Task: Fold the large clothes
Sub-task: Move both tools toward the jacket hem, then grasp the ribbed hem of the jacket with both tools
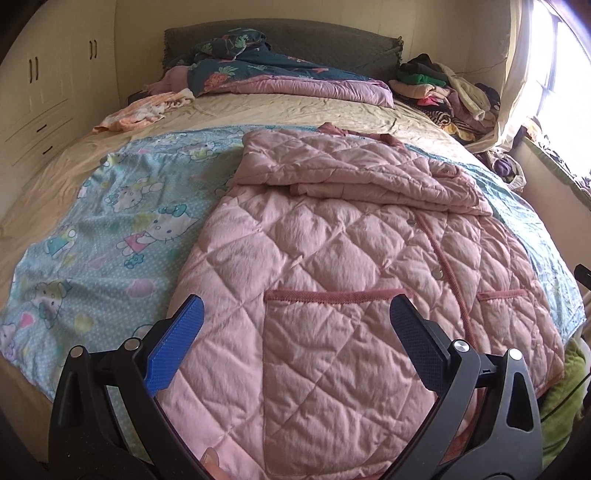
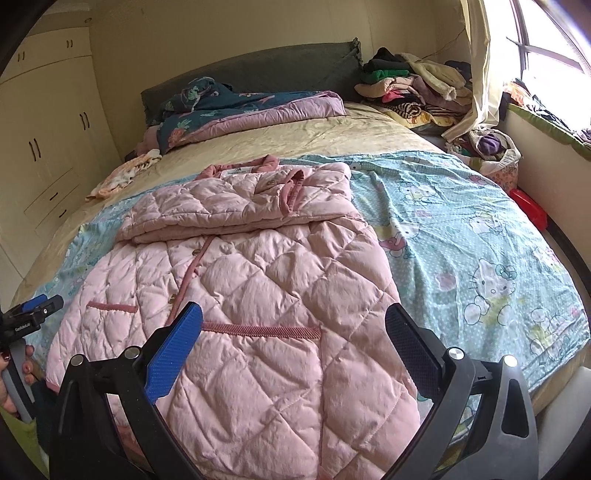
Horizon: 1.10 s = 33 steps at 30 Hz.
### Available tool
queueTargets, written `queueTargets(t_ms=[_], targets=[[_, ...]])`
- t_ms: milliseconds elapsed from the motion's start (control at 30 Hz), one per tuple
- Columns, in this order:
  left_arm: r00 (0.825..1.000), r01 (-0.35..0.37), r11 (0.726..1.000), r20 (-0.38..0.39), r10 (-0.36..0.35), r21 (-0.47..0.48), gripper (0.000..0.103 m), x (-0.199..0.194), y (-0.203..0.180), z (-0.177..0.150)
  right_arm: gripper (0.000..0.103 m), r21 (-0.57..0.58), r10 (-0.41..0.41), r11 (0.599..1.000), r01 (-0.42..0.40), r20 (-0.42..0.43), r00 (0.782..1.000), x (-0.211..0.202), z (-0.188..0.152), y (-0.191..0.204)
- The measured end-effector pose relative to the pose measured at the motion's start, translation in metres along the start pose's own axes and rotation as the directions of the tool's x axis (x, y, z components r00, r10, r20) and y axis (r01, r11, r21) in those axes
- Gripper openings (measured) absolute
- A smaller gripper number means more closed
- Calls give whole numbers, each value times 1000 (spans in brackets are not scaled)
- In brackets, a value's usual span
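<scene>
A pink quilted jacket (image 1: 332, 251) (image 2: 251, 266) lies flat on the bed, front side up, both sleeves folded across its chest. Its hem and two pockets point toward me. My left gripper (image 1: 295, 310) is open and hovers over the hem at the left pocket, holding nothing. My right gripper (image 2: 293, 317) is open too, above the hem at the right pocket, with only cloth seen between its fingers. In the right wrist view the left gripper (image 2: 35, 308) shows at the far left edge, with a hand below it.
A blue cartoon-print sheet (image 1: 110, 229) (image 2: 461, 229) lies under the jacket on the beige bed. A folded quilt (image 1: 295, 85) and a clothes pile (image 1: 443, 92) are by the headboard. A wardrobe (image 1: 40, 103) stands left, a curtained window (image 2: 535, 33) right.
</scene>
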<state>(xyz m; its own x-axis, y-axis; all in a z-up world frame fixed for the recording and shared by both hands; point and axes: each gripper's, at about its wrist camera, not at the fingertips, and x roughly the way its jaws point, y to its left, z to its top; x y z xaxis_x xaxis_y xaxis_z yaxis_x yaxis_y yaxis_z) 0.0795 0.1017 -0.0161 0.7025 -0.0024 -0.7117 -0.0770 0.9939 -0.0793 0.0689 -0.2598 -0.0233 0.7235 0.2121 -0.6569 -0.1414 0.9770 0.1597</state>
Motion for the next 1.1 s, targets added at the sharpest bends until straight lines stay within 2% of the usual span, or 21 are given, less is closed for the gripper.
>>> queueTargets(t_ms=[433, 700, 800, 867, 933, 1100], targets=[[995, -76, 995, -64, 72, -67, 94, 14, 42, -35, 99, 7, -30, 1000, 30, -86, 996, 14, -34, -25], [992, -92, 988, -102, 79, -127, 94, 9, 80, -58, 99, 6, -37, 999, 38, -112, 993, 16, -47, -33], [991, -74, 984, -125, 54, -160, 94, 8, 92, -67, 99, 6, -34, 999, 35, -121, 992, 16, -50, -35], [990, -59, 983, -133, 35, -176, 90, 7, 97, -72, 99, 6, -31, 999, 32, -127, 991, 15, -52, -36], [990, -40, 983, -142, 14, -177, 81, 7, 98, -75, 99, 1, -32, 999, 32, -133, 991, 14, -54, -37], [983, 35, 986, -174, -63, -161, 77, 9, 88, -85, 99, -8, -35, 999, 34, -156, 987, 9, -63, -42]])
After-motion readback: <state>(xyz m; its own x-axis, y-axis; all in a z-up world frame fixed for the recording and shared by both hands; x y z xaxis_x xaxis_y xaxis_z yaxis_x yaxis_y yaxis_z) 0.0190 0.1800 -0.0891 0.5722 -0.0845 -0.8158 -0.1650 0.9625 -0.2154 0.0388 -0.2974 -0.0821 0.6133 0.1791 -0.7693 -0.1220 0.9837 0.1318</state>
